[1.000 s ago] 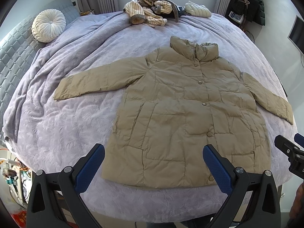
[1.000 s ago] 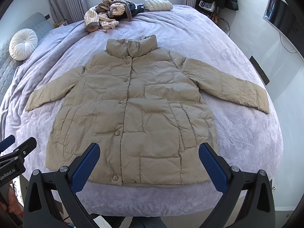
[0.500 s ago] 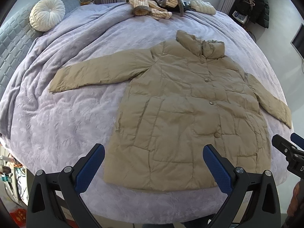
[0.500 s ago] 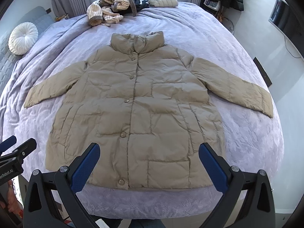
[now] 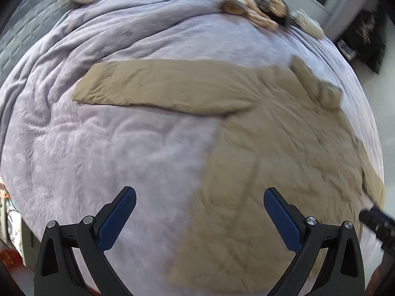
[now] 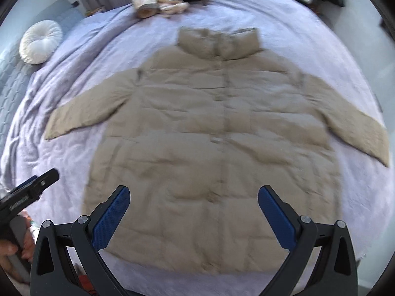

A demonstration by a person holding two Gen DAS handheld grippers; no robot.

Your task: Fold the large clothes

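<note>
Right wrist view: a tan quilted puffer coat [image 6: 217, 133] lies flat, front up, on the lavender bedspread [image 6: 296, 17], collar at 12 o'clock. Both the right gripper [image 6: 193, 212] and the left gripper [image 5: 200, 215] gape empty. It looks light, soft and slippery; grip a sleeve cuff. No legible writing.

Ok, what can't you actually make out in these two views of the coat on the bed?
- Beige quilted coat: buttons and seams smeared by motion blur in both views.
- Coat's right sleeve cuff: cut off at the bed's edge, left wrist view.
- Striped clothes heap: blurred, single garments indistinguishable.
- Coat's hem: partly behind the right tongs.
</note>
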